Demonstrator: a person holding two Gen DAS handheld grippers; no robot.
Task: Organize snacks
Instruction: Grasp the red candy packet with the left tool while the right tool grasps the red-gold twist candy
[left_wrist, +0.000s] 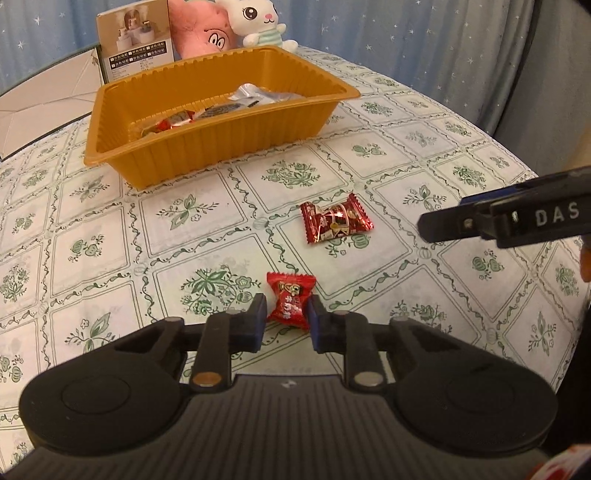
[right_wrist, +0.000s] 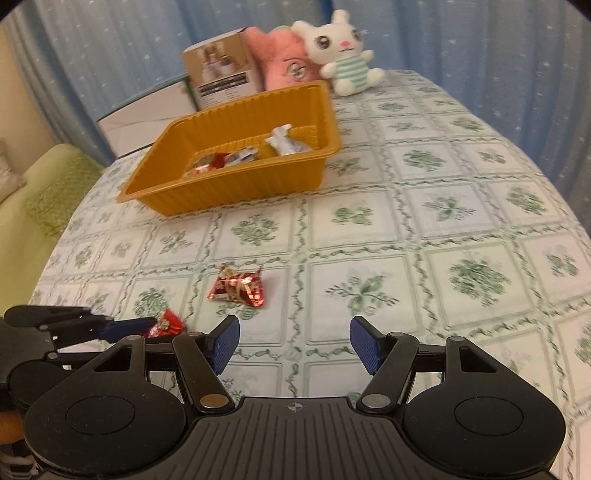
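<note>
A small red candy sits between the pads of my left gripper, which is shut on it low over the tablecloth; it also shows in the right wrist view. A shiny red-and-gold wrapped candy lies on the cloth ahead; it also shows in the right wrist view. My right gripper is open and empty, hovering to the right of that candy; it enters the left wrist view from the right. An orange ribbed tray holds several wrapped snacks.
Behind the tray stand a brown printed box, a pink plush and a white bunny plush. A white box sits at the far left. The round table's edge borders a green sofa.
</note>
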